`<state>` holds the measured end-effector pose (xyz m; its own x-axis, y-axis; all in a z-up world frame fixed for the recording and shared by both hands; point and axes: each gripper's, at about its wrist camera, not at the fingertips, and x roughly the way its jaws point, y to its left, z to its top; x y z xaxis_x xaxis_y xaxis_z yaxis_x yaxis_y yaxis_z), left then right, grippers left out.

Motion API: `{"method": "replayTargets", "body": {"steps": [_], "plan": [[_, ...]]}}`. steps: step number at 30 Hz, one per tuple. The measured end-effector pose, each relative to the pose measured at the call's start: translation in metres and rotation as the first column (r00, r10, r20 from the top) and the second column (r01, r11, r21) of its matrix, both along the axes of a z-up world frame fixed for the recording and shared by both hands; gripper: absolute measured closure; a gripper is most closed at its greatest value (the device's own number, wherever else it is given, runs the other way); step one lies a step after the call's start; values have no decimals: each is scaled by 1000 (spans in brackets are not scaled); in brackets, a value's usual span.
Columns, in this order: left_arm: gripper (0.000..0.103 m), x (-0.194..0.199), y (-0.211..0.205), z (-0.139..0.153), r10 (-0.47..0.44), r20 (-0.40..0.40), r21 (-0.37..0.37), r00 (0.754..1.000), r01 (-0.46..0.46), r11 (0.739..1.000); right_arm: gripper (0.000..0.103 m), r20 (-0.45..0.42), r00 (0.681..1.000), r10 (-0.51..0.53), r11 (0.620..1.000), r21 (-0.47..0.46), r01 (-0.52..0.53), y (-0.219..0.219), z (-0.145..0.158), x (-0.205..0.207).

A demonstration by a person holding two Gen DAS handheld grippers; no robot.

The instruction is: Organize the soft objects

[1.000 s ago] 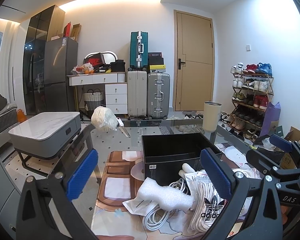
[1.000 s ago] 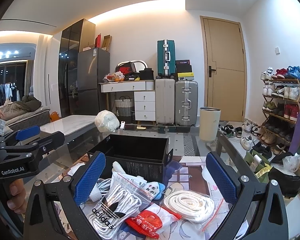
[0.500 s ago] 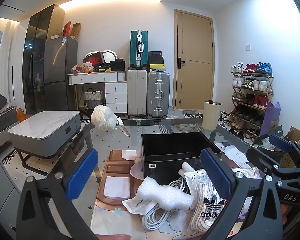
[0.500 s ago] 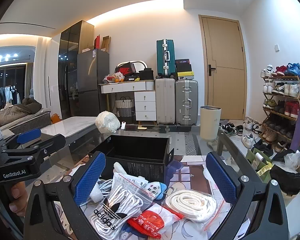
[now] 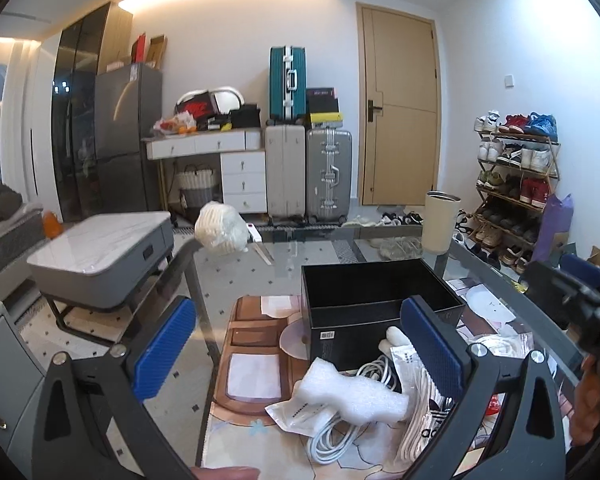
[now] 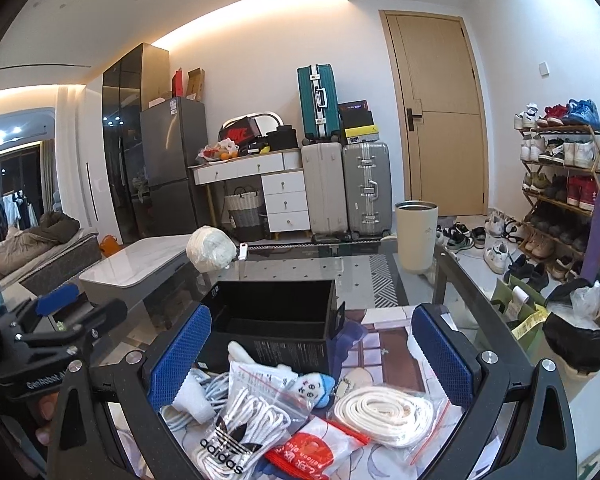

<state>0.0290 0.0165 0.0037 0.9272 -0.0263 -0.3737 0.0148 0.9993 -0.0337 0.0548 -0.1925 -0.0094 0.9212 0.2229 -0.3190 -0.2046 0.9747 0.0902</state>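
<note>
White bagged laces (image 6: 240, 420) lie just below the right gripper (image 6: 310, 356) — nearer it than the left gripper (image 5: 296, 354). Both grippers gape apart, empty; the black box (image 6: 276, 320) sits beyond.

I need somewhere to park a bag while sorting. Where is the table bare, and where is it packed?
Bare glass lies beyond the black box, between the white bundle and the cream cup. The box itself is empty. In front of it, the laces bag, white rope and foam piece crowd together.
</note>
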Motion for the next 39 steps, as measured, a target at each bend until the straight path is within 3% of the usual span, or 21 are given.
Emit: {"method": "replayTargets", "body": {"steps": [7, 13, 19, 24, 30, 39], "plan": [[0, 21, -1, 1, -52, -97, 26, 994, 55, 998, 1, -68, 997, 23, 998, -56, -27, -3, 21, 18], [0, 42, -8, -19, -66, -266, 21, 962, 74, 997, 1, -231, 973, 6, 983, -176, -48, 1, 6, 44], [0, 39, -14, -31, -82, -319, 41, 944, 100, 994, 1, -354, 935, -22, 975, -215, -58, -7, -19, 58], [0, 34, -22, -38, -67, -366, 101, 928, 111, 989, 1, -460, 887, 28, 978, -169, -119, -9, -46, 62], [0, 25, -31, -45, -103, -409, 125, 907, 168, 978, 1, -505, 860, 71, 954, -216, -206, 8, -63, 58], [0, 22, -35, -57, -106, -442, 151, 891, 190, 970, 1, -551, 832, 65, 943, -239, -232, 14, -84, 64]]}}
